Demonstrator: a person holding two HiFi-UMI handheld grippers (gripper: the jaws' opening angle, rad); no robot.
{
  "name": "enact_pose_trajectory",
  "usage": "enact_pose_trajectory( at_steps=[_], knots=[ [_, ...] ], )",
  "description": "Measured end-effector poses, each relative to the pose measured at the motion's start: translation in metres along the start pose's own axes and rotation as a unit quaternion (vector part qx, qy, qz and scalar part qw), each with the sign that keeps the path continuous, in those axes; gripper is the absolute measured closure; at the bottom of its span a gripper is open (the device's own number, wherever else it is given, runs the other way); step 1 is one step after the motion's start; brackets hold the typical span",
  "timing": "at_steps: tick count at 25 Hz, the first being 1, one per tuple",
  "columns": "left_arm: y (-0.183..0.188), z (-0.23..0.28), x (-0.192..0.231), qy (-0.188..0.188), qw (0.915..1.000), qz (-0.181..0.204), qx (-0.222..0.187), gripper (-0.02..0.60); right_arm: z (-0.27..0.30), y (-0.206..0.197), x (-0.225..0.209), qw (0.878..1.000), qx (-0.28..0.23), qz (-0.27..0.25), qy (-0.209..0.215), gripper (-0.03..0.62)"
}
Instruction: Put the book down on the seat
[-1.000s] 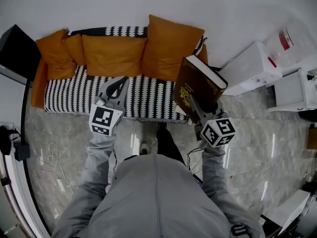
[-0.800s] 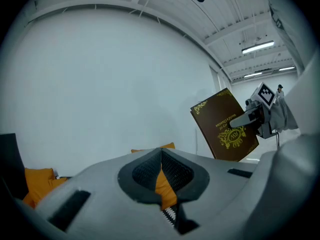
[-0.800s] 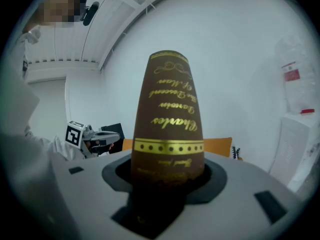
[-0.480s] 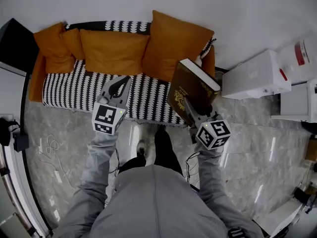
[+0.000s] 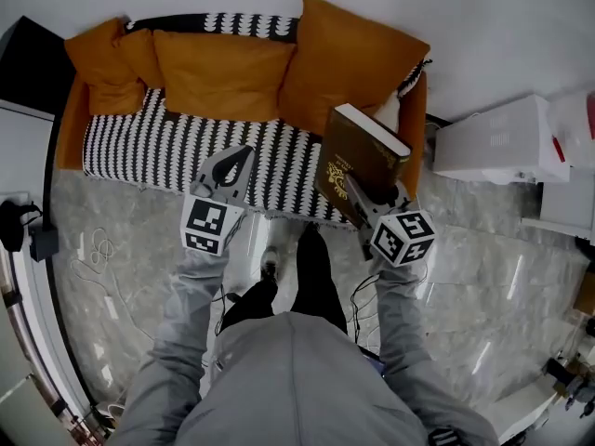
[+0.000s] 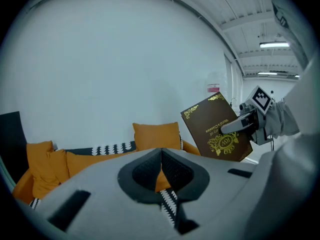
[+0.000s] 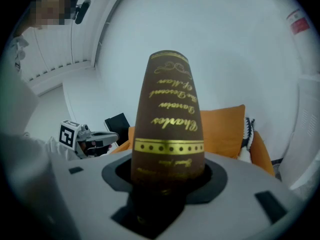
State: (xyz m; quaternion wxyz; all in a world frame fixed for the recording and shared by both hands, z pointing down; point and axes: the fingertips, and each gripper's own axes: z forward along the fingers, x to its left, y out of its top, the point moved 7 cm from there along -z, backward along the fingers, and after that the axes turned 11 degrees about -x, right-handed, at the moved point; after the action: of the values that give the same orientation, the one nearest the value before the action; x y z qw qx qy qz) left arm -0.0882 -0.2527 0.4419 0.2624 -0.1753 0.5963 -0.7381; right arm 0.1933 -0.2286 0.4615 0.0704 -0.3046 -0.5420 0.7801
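The right tool [image 5: 368,193] clamps the brown gold-lettered hardcover book [image 5: 358,156] upright near the right end of the black-and-white striped seat [image 5: 158,151]. The left tool [image 5: 231,163] is closed, empty. Best to tilt the book flat, clear of the orange cushions [image 5: 358,54], before releasing.

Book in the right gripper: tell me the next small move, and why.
Probably lower the book forward onto the striped seat, tipping it flat. The right gripper clamps it on end, in the air near the seat's front edge, and there is bare seat in front of the cushions.

Bright, even light; fisheye-warped edges
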Motion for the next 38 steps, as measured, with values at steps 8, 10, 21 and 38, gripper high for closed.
enact_pose_trajectory(
  at_steps=[8,10,21,38],
  knots=[
    [-0.044,0.003,0.002,0.022,0.9987,-0.023,0.040,0.555,0.038,-0.055,-0.024,0.997,0.046,0.056,0.020,0.353],
    [-0.057,0.009,0.004,0.025,0.9982,-0.029,0.046,0.555,0.049,-0.070,-0.031,0.996,0.056,0.071,0.020,0.353],
    [-0.135,0.045,0.015,0.049,0.9947,-0.067,0.061,0.555,0.098,-0.140,-0.074,0.989,0.091,0.110,0.027,0.353],
    [-0.209,0.073,0.008,0.041,0.9904,-0.093,0.093,0.555,0.154,-0.259,-0.114,0.964,0.164,0.206,0.027,0.353]
  ],
)
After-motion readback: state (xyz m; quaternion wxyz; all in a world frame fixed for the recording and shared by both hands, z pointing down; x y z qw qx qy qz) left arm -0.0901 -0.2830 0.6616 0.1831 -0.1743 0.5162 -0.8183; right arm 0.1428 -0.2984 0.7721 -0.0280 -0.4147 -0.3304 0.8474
